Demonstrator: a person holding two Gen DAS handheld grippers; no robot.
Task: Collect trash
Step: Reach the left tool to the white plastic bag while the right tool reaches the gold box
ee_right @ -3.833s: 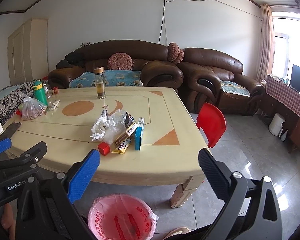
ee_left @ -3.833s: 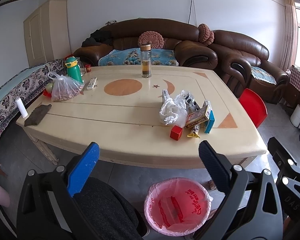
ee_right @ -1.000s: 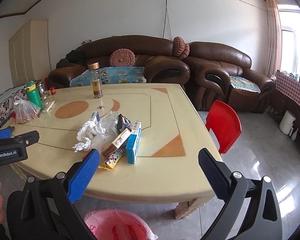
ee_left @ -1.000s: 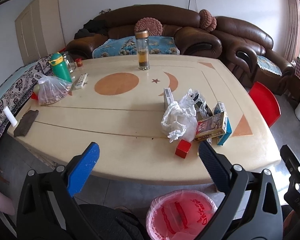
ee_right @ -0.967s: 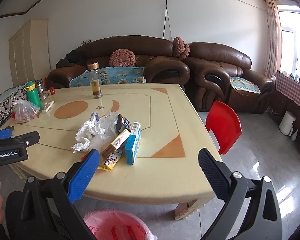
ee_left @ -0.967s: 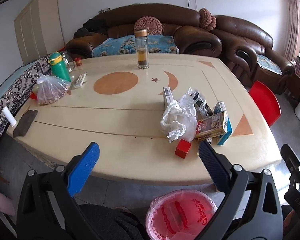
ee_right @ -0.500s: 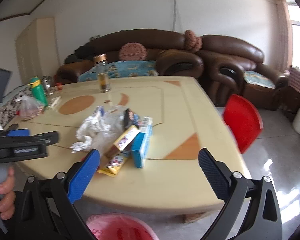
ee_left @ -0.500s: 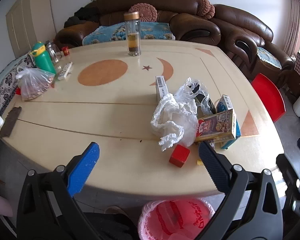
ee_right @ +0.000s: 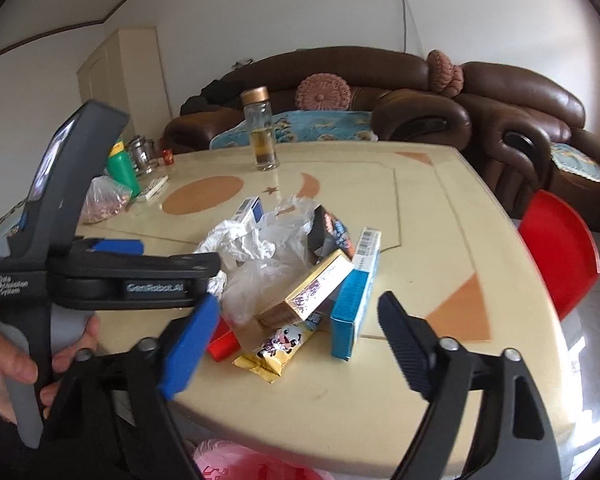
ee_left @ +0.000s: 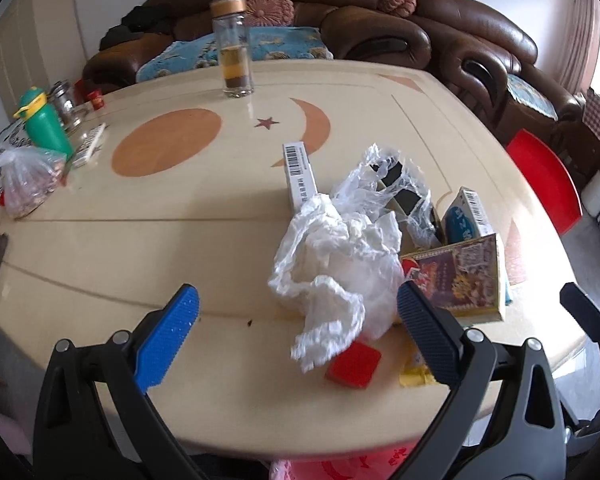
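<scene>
Both claws, left claw (ee_left: 298, 316) and right claw (ee_right: 296, 324), hang spread and empty, the right's jaws just narrowing, over the trash pile (ee_left: 340, 248) near the bench's (ee_left: 180, 240) front edge. A careless pinch could knock the red block (ee_left: 354, 364) off beside the pink bin (ee_right: 236, 462).

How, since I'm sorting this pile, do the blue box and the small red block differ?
The blue box is long and thin; the red block is small and squat. The blue box stands on edge, barcode up; the red block lies flat. Both sit on the table.
</scene>
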